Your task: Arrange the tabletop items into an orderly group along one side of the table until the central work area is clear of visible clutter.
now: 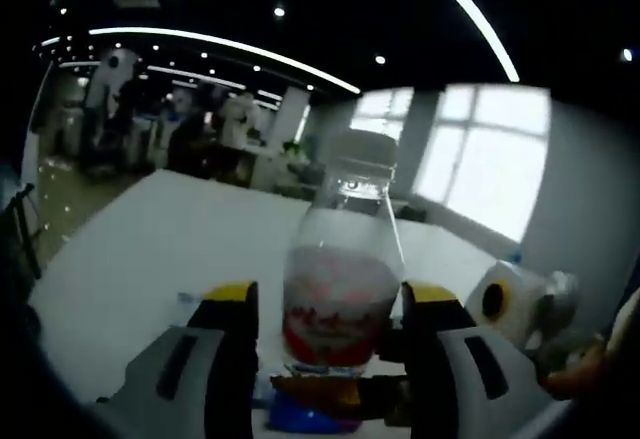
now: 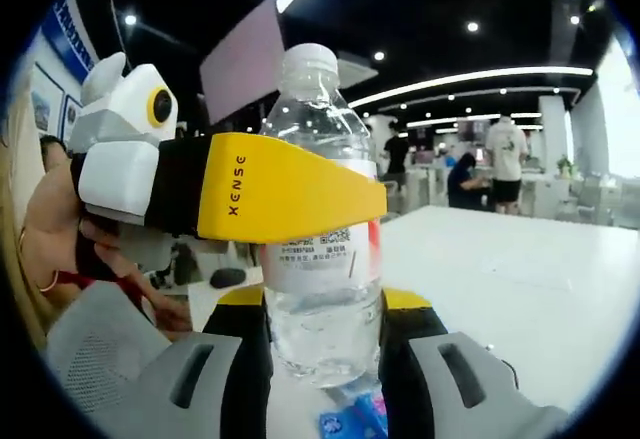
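Both claws, L gripper (image 1: 325,309) & R gripper (image 2: 322,309), clamped one water bottle (image 2: 320,259) btwn jaws, upright. Prob. a handover above the table (image 1: 150,249); L's yellow jaw crossed bottle ahead of R.

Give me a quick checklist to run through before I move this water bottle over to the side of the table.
1. Right tool grip on the bottle: ok, its jaws sit against both sides.
2. Left tool grip: cannot tell, a gap shows beside one jaw.
3. Cap on: ok.
4. Spot under the bottle: not ok, packets lie there.
5. Free table surface to set it down: ok, bare white top beyond.
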`<action>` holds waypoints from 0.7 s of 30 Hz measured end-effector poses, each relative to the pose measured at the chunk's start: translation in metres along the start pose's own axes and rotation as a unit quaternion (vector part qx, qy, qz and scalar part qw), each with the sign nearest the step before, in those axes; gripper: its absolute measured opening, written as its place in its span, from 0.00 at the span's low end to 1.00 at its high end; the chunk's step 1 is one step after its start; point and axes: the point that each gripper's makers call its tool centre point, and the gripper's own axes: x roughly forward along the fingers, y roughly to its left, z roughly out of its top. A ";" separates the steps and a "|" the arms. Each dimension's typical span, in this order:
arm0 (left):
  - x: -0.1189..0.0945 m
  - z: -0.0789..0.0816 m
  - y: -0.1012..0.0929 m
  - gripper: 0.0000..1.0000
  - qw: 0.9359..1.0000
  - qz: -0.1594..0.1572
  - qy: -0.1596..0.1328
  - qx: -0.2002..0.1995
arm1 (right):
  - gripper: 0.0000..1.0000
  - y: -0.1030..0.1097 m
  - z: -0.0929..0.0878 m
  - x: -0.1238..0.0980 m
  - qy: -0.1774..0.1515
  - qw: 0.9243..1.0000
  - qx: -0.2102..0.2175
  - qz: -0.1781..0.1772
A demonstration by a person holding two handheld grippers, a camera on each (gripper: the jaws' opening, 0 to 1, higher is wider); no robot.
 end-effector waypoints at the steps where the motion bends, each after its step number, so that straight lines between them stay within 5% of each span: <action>1: 0.000 0.000 0.000 0.49 1.000 0.000 0.000 0.000 | 0.40 0.000 0.000 0.000 0.000 1.000 0.002 -0.001; 6: 0.000 -0.002 0.001 0.40 1.000 0.001 0.004 0.013 | 0.40 0.002 -0.002 0.001 0.004 1.000 0.004 0.002; 21: -0.003 0.001 0.008 0.36 0.999 0.019 -0.006 0.029 | 0.42 0.006 -0.002 0.005 -0.003 1.000 0.020 0.009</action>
